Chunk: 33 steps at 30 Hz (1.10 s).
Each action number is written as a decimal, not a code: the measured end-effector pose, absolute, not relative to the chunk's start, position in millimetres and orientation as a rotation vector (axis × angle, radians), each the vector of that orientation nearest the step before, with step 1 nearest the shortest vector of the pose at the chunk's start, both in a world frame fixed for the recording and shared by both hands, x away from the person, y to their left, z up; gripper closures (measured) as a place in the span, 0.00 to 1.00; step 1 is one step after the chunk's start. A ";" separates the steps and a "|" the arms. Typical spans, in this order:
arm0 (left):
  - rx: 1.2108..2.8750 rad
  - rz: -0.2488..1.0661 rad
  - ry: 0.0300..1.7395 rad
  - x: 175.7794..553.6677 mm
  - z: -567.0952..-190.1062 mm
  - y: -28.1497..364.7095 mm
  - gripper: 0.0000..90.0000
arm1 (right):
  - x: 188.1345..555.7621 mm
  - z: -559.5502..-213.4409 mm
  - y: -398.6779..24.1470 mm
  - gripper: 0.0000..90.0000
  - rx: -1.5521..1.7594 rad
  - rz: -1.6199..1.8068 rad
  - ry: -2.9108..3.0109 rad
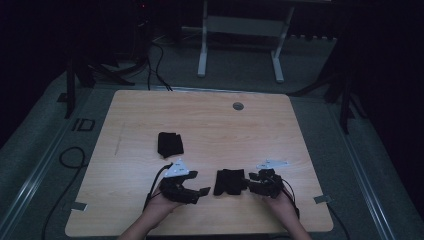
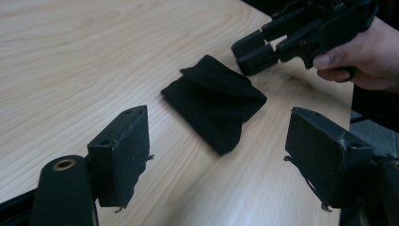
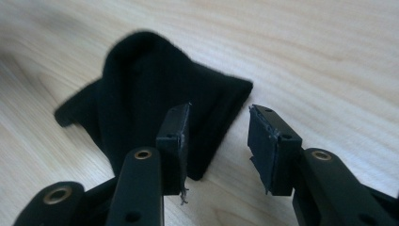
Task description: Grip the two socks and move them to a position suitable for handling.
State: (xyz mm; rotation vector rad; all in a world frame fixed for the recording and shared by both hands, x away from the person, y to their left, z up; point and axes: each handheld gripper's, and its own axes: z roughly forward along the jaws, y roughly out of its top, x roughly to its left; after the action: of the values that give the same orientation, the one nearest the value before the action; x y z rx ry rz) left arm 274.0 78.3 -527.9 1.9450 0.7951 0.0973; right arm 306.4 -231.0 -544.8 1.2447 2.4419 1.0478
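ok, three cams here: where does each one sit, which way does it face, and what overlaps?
High view: above the person's table edge, facing forward and down on the table; forearms, left gripper and right gripper enter from below.
Left gripper view: rides the left gripper, looking along its open jaws at the near black cloth and the right gripper.
Right gripper view: rides the right gripper, facing that cloth.
Shared: the near cloth, in all three.

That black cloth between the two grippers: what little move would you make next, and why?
Probably ease the right gripper forward and close it on the near cloth. Its jaws stand open right at the cloth's edge with nothing pinched, while the left gripper waits open, short of it.
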 end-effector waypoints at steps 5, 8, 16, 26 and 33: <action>1.990 0.057 0.796 296.6 -536.1 47.6 0.25 | 308.7 -551.3 -227.9 0.75 1.233 1.002 2.464; 2.023 0.047 0.807 309.2 -543.0 33.0 0.29 | 309.7 -554.1 -226.7 0.80 1.239 1.001 2.476; 2.091 -0.022 0.800 329.8 -558.2 8.4 0.56 | 305.3 -554.7 -219.2 0.93 1.179 0.974 2.470; 2.083 0.065 0.729 316.3 -541.5 11.6 0.93 | 302.6 -553.1 -218.6 0.98 1.164 0.981 2.433; 2.019 0.114 0.722 300.8 -510.9 47.9 0.93 | 298.8 -532.8 -229.0 0.98 1.169 1.052 2.388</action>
State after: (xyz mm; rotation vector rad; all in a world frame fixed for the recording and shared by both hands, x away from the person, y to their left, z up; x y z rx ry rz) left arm 300.8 47.9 -510.9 2.0189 0.7221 0.1135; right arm 298.8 -229.0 -532.8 1.1691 2.3885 1.0520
